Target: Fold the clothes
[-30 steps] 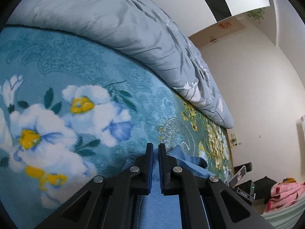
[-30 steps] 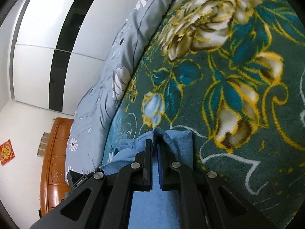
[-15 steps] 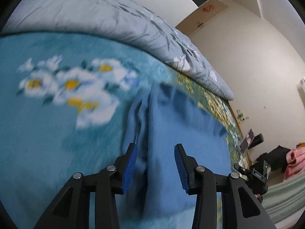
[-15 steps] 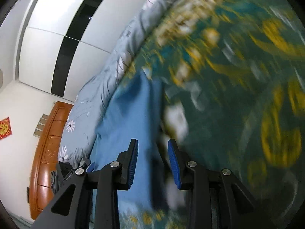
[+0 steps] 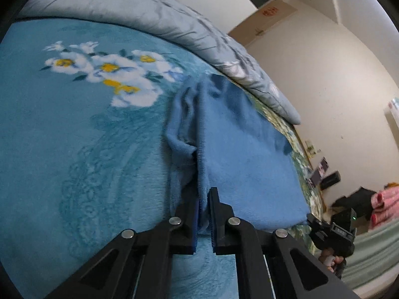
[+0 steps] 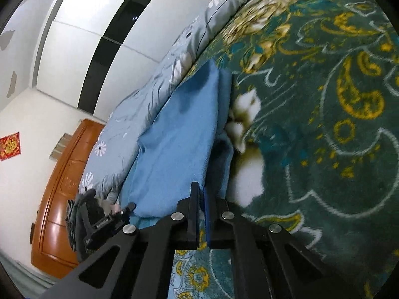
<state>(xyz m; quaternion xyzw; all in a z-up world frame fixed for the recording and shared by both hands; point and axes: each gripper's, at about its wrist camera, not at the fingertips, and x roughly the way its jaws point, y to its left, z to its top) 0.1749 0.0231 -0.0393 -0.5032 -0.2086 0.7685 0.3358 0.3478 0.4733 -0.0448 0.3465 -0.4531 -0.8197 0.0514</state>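
Note:
A blue fleece garment (image 5: 244,154) lies folded on the floral bed blanket (image 5: 74,137), with loose folds bunched along its left side. My left gripper (image 5: 203,199) is at the garment's near edge, its jaws closing, and the pads pinch the fabric between them. In the right wrist view the same garment (image 6: 182,137) stretches away from my right gripper (image 6: 200,189), whose jaws are also closing with the near edge of the cloth pinched between them. Each view shows the other gripper at the garment's opposite near corner: the right gripper (image 5: 334,234) and the left gripper (image 6: 104,221).
A grey flowered duvet (image 5: 149,7) is heaped along the far side of the bed, just behind the garment. The blanket turns dark green with gold flowers (image 6: 311,124) on the right. A wooden headboard (image 6: 57,194) and a white wardrobe (image 6: 99,37) stand beyond.
Both grippers let go of the garment's far edge, opened and drew back across it. They now stand closed on its near edge, and the garment lies flat and folded over.

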